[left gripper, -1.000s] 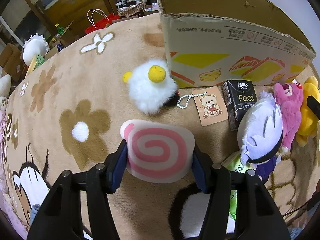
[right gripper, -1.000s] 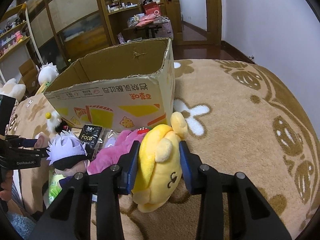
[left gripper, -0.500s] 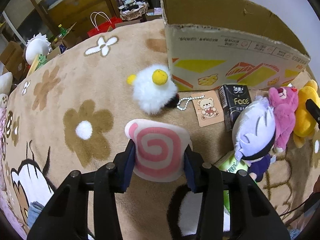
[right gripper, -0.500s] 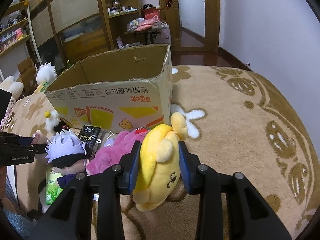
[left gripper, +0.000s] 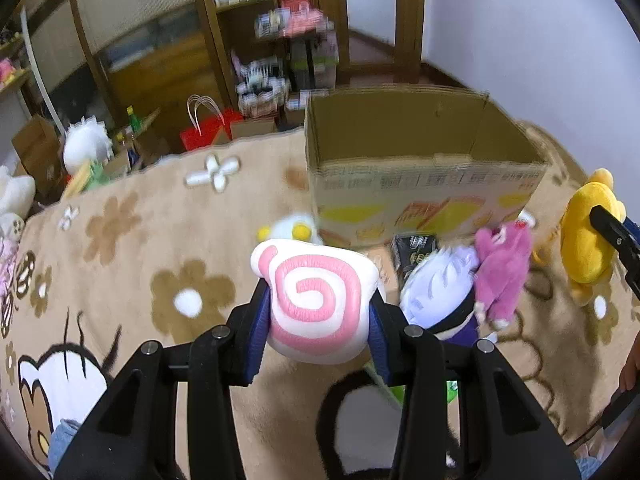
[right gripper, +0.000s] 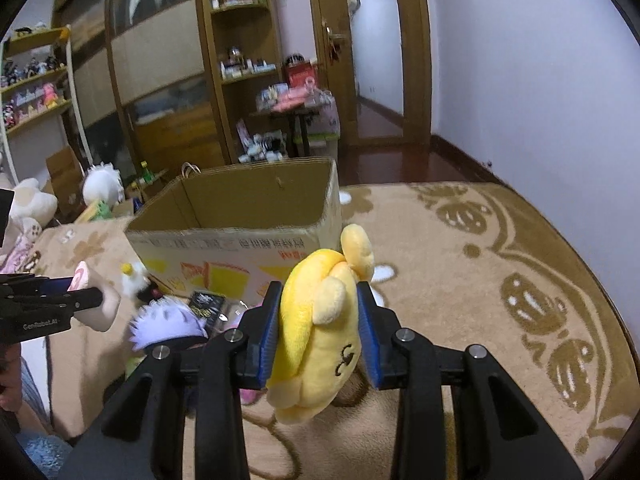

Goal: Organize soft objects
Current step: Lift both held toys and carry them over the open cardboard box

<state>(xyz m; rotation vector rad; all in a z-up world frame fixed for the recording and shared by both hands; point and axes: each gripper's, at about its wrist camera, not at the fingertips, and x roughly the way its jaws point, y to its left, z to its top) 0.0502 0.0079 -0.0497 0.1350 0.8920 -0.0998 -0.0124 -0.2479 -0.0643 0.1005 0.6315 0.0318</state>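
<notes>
Left gripper [left gripper: 318, 312] clamped on a soft white cushion with a pink spiral [left gripper: 316, 300], blue pads pressed into both its sides, held clear above the beige plush blanket patterned with brown flowers [left gripper: 132, 248]. Right gripper [right gripper: 320, 332] closed tight on a yellow plush dog with floppy ears [right gripper: 320, 328], pads squeezing its body, the toy hanging off the blanket.

Beyond both grippers, an open brown cardboard box with yellow and orange print [left gripper: 424, 188], standing upright on the blanket, top flaps open, inside apparently bare as far as visible. Just near of the box's printed wall, on the blanket: a fluffy white plush with yellow knobs [left gripper: 292, 230] at the left, partly hidden behind the spiral cushion; a small black packet [left gripper: 416, 246] beside it; then a plush doll with pale lilac hair and a dark band [left gripper: 440, 292], lying touching a pink plush bear [left gripper: 502, 268] to its right. Seen from the left wrist, the yellow dog at the far right edge, pinched in the other gripper. A red paper bag with white handles [left gripper: 204, 130] on the floor past the blanket's far edge, before wooden shelving [left gripper: 256, 40].
</notes>
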